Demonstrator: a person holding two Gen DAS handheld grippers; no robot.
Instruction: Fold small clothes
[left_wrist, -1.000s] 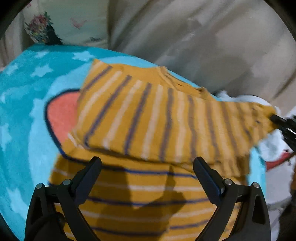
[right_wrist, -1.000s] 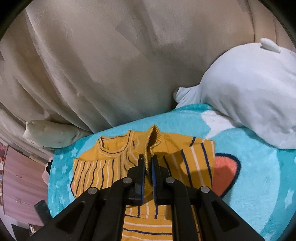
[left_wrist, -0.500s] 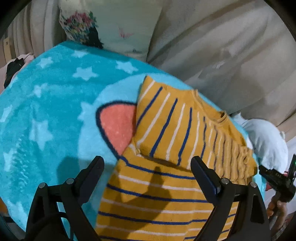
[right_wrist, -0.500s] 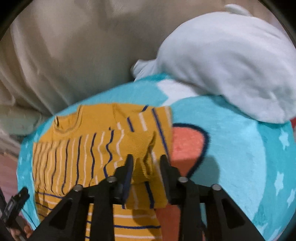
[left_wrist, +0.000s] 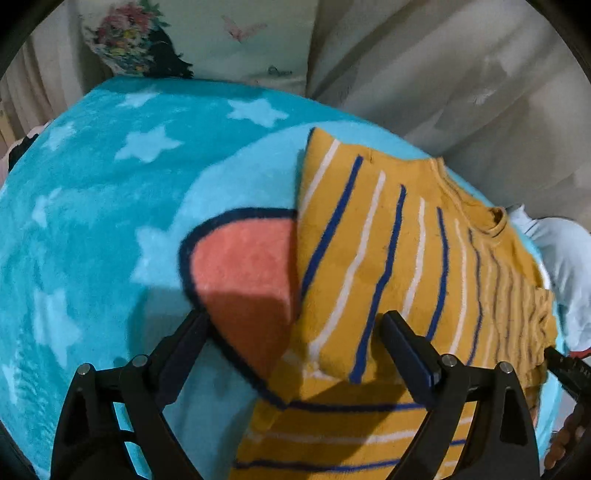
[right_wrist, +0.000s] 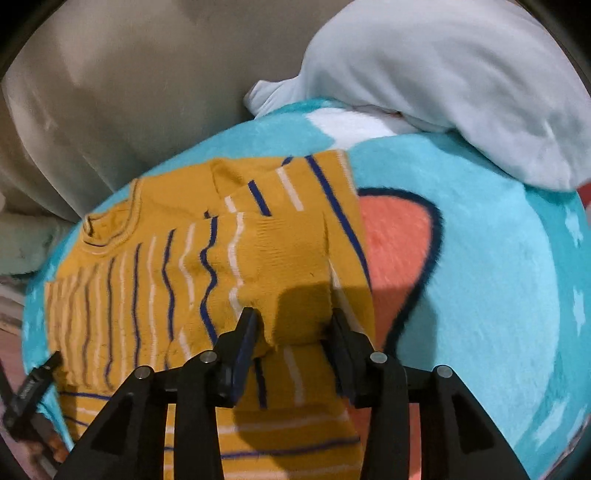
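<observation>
A striped sweater (left_wrist: 388, 258) lies on a star-patterned blanket (left_wrist: 110, 221) before a beige curtain (right_wrist: 129, 92). Left gripper (left_wrist: 295, 332) gapes empty; right gripper's (right_wrist: 291, 325) jaws are opening around a sleeve cuff (right_wrist: 295, 302).

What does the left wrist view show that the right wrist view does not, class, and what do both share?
Only the left wrist view shows the floral pillow and the left gripper, open above the blanket's edge of the sweater. Only the right wrist view shows the folded sleeve's cuff lying between the opening jaws of the right gripper. Both show the striped mustard sweater, the turquoise star blanket and the white plush.
</observation>
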